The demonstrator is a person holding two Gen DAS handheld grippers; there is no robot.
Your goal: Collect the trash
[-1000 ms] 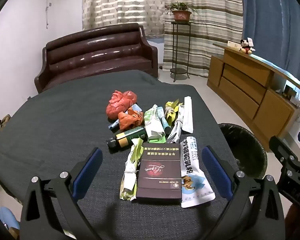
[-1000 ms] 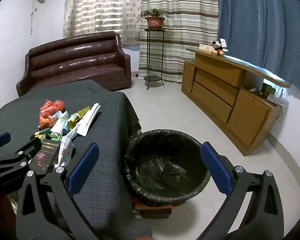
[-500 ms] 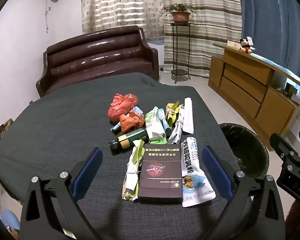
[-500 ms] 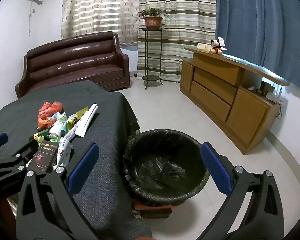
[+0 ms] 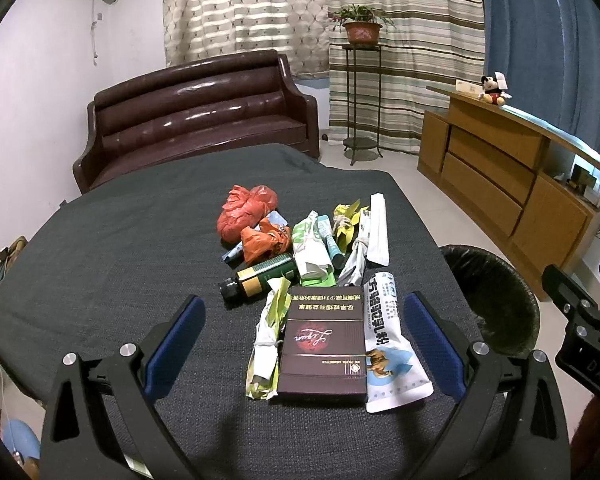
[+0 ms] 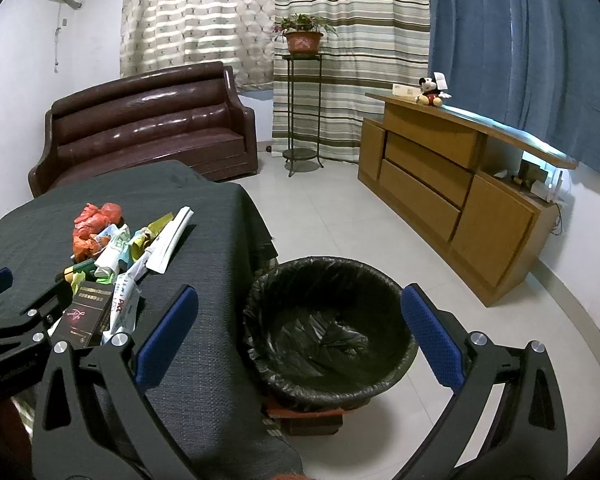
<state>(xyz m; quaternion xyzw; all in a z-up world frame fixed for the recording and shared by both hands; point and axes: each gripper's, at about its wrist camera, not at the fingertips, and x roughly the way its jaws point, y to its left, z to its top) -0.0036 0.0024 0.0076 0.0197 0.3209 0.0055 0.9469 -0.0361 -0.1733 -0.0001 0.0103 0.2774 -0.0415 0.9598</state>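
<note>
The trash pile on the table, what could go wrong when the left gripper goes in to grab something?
The open left gripper faces the dark cigarette box, flanked closely by a knotted wrapper and a white pouch, so it may pinch or drag those. The bin stands off the table edge, so anything dropped early lands on the floor.

Small pale-blue tube (image 5: 233, 255): mostly hidden beneath crumpled orange plastic bag (image 5: 266, 242). Dark green glass bottle (image 5: 260, 278): label print too small to read. Black-lined round trash bin (image 5: 496, 292): near side hidden behind black right gripper (image 5: 580, 332), itself cut by the picture's right edge.
</note>
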